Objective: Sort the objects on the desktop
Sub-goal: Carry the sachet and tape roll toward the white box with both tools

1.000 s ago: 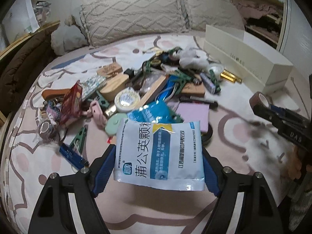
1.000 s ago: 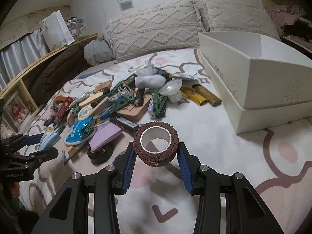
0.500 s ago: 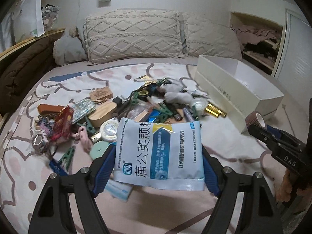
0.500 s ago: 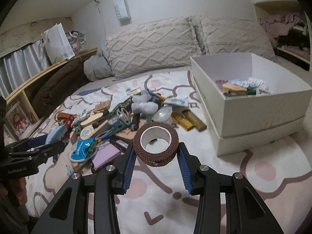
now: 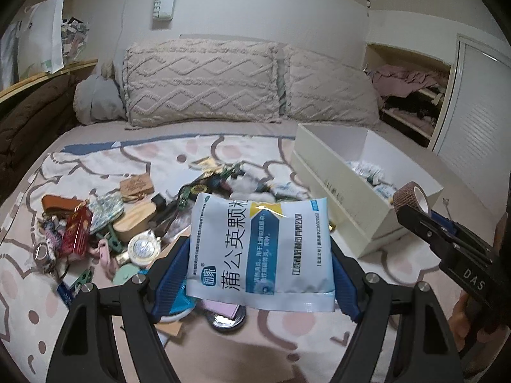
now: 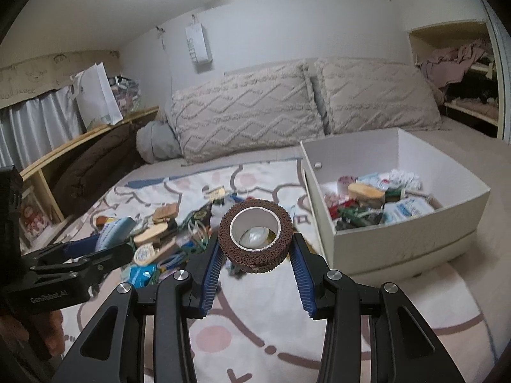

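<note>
Left side of the bed point(image 5: 223, 348): a pile of small objects point(image 5: 105, 233) lies on the patterned blanket point(image 6: 223, 335), including a red packet point(image 5: 76, 231), a wooden case point(image 5: 135, 220) and a round tin point(image 5: 143, 249).

Centre: the left tongs point(image 5: 260, 273) pinch a white-and-blue sachet point(image 5: 260, 249) by its two side edges. The sachet is held clear above the pile, printed face toward the camera.

Right of centre: the right tongs point(image 6: 255, 263) are clamped on a brown tape roll point(image 6: 255, 236), which is off the bed with its white core facing the camera.

Right: an open white box point(image 6: 415, 233) stands on the bed beside the pile and already contains several sorted items. In the right wrist view the tape roll is near the box's left wall, outside it.

Rear: two textured pillows point(image 5: 204, 79) lean against the wall.
</note>
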